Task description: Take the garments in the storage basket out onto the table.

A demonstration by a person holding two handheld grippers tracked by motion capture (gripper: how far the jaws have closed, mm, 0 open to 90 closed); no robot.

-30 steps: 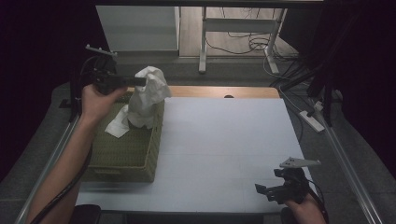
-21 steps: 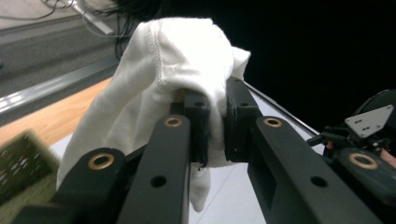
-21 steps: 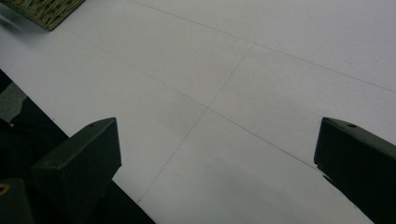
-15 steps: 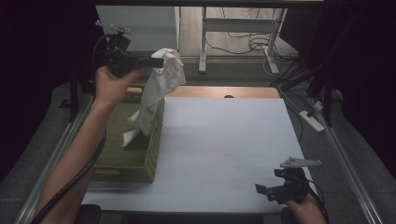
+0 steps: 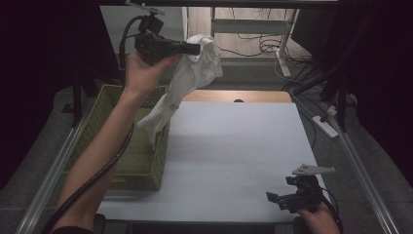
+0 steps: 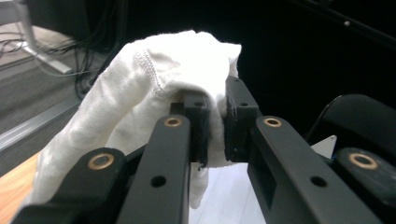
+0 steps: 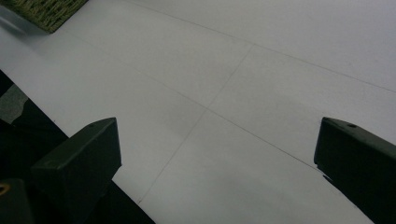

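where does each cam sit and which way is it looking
High view: above the person's side, looking forward and down on the white table; both forearms, left gripper, right gripper.
Left gripper view: along jaws shut on the white cloth.
Right gripper view: along open jaws over bare table.
Shared: the green basket corner, high and right.

Dim, dark surround; light from above on white table (image 5: 234, 146); soft shadow beside basket (image 5: 131, 146); near jaws blurred.

White table (image 5: 234, 161), green wicker basket (image 5: 139, 168) at left
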